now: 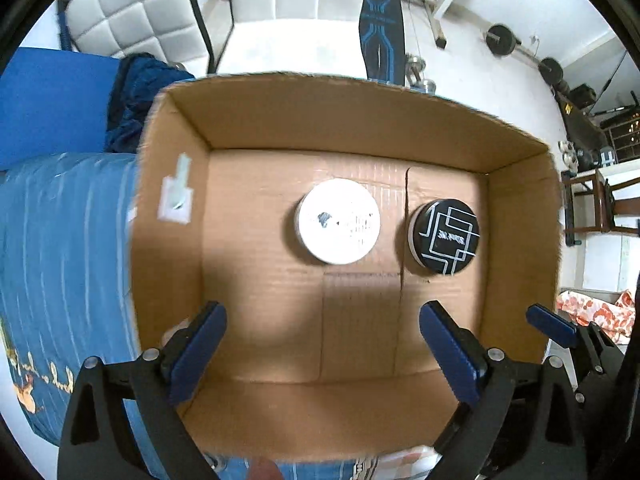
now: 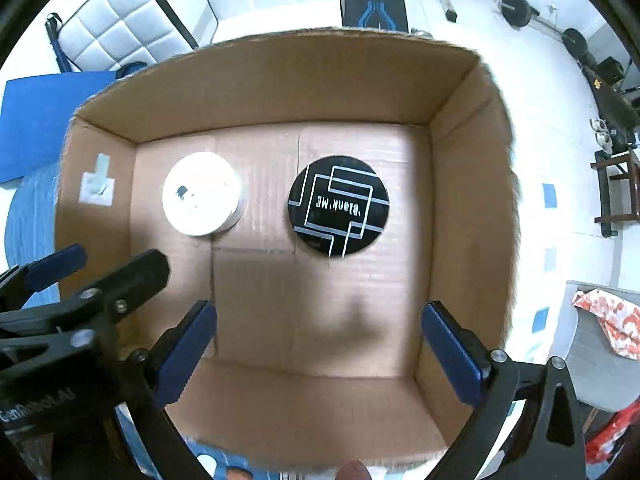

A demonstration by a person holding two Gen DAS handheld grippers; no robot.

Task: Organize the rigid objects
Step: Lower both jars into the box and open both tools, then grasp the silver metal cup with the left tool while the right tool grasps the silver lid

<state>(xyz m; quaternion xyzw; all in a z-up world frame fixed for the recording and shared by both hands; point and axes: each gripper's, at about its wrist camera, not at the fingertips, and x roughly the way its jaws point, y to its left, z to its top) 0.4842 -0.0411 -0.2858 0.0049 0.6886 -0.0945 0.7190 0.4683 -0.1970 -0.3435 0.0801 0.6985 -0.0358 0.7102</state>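
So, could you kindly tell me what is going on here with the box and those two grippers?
A person holds both grippers above an open cardboard box. The left gripper and the right gripper are both open and hold nothing. Two round containers sit apart on the box floor: a white-lidded one and a black-lidded one marked Blank ME. Neither is being touched.

Left gripper (image 1: 322, 326), right gripper (image 2: 319, 322): jaws wide apart, side by side.
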